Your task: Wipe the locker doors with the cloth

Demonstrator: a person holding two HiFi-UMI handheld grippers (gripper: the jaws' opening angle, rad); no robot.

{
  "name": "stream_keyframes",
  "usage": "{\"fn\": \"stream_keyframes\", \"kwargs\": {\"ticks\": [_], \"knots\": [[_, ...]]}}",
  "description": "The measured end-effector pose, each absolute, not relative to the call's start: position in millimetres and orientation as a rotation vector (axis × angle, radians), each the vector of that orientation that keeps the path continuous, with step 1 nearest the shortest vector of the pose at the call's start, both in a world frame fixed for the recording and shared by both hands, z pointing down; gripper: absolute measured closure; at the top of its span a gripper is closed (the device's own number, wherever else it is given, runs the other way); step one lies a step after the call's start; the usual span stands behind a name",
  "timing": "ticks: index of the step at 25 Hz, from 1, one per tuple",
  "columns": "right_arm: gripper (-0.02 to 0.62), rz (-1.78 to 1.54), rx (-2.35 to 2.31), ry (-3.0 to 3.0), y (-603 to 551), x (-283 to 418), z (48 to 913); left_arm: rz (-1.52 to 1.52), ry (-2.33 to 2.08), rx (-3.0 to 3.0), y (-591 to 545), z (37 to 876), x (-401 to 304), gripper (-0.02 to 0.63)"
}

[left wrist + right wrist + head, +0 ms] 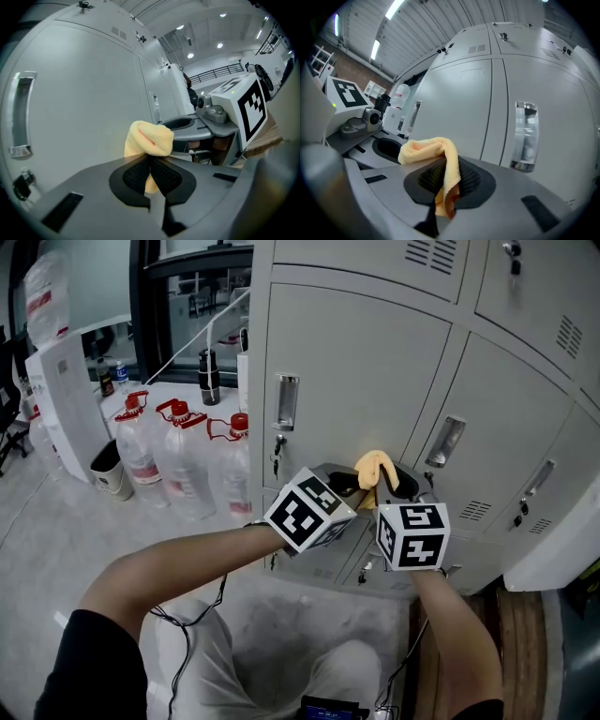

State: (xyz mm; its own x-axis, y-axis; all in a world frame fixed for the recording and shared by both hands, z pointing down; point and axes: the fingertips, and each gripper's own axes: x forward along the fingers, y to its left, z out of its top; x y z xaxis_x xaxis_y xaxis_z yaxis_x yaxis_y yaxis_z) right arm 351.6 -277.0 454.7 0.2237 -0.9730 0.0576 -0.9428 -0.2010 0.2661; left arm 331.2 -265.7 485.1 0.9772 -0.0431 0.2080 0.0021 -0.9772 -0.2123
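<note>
Both left gripper (pixel 151 168) and right gripper (pixel 443 180) jaws clamp yellow cloth (pixel 375 465), grey locker doors (pixel 366 362) ahead, water bottles (pixel 187 465) beside.

Soft yellow cloth (pixel 375 465), smooth matt grey metal locker doors (pixel 366 371), shiny handles (pixel 286 401)

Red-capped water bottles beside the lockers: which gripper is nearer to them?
Left. The left gripper is just right of the red-capped water bottles, before the locker door. The right gripper is farther right. Both are shut on the yellow cloth.
</note>
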Motion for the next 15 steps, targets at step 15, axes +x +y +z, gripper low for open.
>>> {"fn": "stream_keyframes", "kwargs": {"ticks": [15], "knots": [[0.532, -0.090, 2.027, -2.045, -373.7, 239.2, 493.1, -0.462, 0.326, -2.931, -354.1, 521.7, 219.2, 0.586]]}}
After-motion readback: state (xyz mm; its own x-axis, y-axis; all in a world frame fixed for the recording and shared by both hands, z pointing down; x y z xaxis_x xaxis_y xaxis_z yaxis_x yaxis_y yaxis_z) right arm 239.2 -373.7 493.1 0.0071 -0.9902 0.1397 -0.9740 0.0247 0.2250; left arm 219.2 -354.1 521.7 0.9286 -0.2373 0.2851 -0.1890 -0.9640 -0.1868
